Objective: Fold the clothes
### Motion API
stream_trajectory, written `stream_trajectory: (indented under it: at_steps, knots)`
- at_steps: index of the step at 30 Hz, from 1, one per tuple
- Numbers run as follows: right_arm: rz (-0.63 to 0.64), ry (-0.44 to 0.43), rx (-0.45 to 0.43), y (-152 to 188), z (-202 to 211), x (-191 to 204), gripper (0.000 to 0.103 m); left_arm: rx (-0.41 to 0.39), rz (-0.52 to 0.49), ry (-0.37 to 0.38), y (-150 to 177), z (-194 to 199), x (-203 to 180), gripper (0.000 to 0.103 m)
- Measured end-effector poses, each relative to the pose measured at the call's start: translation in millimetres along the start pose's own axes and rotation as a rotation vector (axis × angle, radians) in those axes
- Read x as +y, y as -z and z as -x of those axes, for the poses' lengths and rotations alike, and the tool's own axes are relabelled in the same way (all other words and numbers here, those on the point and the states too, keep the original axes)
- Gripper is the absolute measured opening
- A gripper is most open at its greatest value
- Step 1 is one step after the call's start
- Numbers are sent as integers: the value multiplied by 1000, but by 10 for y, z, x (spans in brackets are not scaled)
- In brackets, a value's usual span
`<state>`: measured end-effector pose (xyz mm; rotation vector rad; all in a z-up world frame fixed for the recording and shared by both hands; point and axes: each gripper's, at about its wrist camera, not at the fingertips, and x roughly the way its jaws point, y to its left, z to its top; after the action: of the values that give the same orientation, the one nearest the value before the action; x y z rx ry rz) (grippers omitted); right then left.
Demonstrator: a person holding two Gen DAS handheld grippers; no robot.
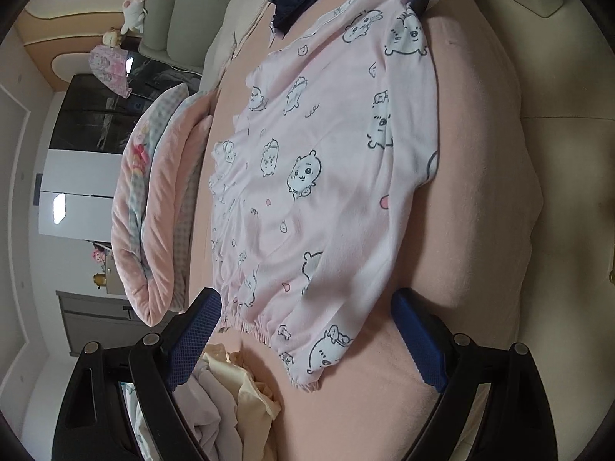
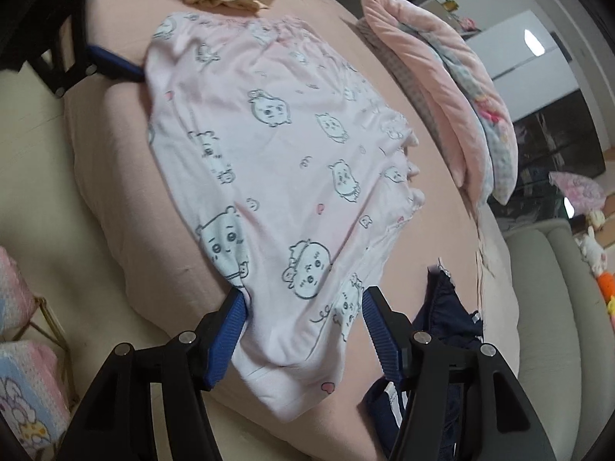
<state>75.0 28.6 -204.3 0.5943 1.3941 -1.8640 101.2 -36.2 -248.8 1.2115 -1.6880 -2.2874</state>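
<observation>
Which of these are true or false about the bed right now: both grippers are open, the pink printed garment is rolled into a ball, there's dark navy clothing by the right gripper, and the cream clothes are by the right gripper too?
1. Both grippers are open. True: the left gripper and right gripper each straddle an end of the garment, jaws apart.
2. The pink printed garment is rolled into a ball. False: it lies spread flat on the bed.
3. Navy clothing lies beside the right gripper. True.
4. The cream clothes are by the right gripper. False: they are near the left gripper.
</observation>
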Motion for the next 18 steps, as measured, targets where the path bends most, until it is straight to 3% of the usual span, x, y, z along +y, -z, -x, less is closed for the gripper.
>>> stream_trajectory:
  at_steps: [2, 5, 8, 14, 18]
  knots:
    - [22, 36, -3, -16, -3, 8, 61, -1, -3, -25, -8, -41, 21, 102]
    - [72, 101, -16, -58, 15, 56, 61, 56, 1, -47, -45, -186, 80, 103]
    - [110, 138, -25, -102, 3, 98, 61, 94, 43, -21, -60, -250, 163, 103]
    - [94, 100, -10, -31, -44, 58, 61, 86, -72, -128, 82, -234, 76, 103]
    - [94, 80, -2, 76, -52, 26, 61, 117, -14, -105, 199, -269, 202, 103]
